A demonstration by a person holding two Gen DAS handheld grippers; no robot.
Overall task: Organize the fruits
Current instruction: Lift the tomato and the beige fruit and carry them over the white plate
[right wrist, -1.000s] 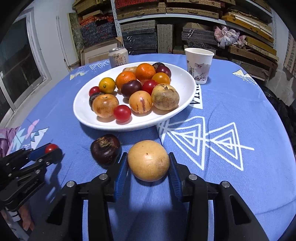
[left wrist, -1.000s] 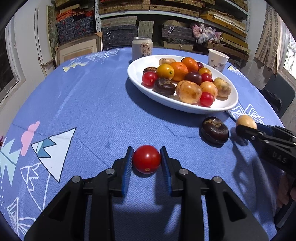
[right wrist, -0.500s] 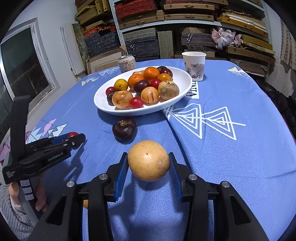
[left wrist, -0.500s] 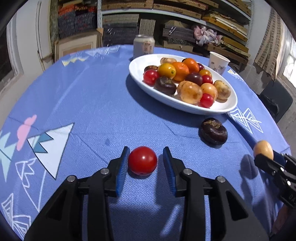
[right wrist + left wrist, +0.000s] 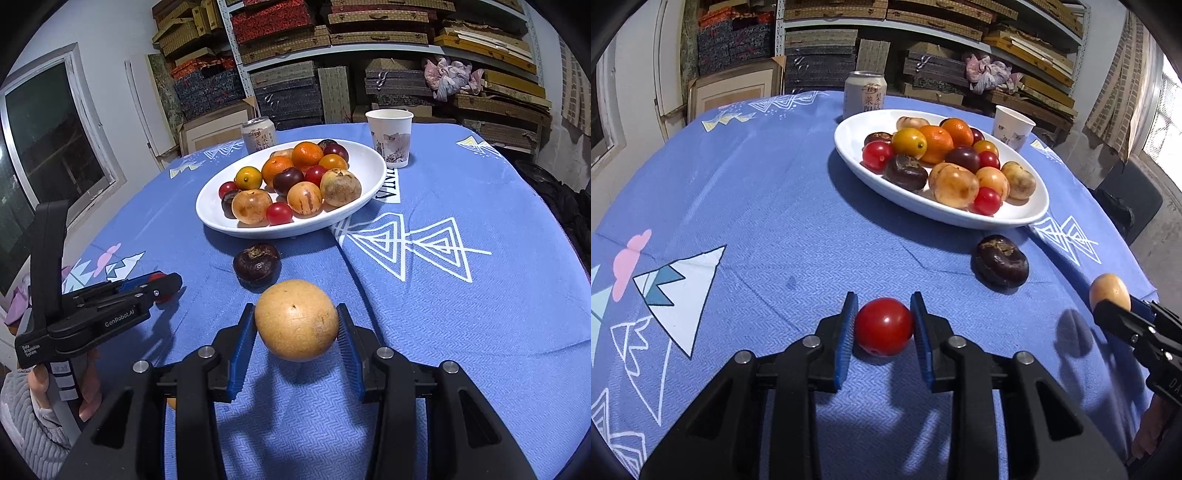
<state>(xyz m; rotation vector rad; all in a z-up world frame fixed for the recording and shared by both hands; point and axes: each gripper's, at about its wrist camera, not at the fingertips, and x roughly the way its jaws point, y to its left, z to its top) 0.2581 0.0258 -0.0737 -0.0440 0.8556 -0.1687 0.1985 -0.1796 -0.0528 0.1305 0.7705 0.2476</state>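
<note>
Metal shelving (image 5: 388, 48) stacked with boxes lines the back wall beside a dark window (image 5: 48, 147).

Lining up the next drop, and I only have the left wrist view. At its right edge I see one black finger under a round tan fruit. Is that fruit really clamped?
Observer: Yes. In the right wrist view, the right gripper has both blue pads pressed on the round tan fruit, one on each side.
Operator: Is it resting on the blue tablecloth?
Observer: No. It hangs clear, with its shadow on the cloth beneath it.
Operator: What lies straight ahead of it?
Observer: The dark purple wrinkled fruit is first, loose on the cloth. The white oval plate is just beyond it.
</note>
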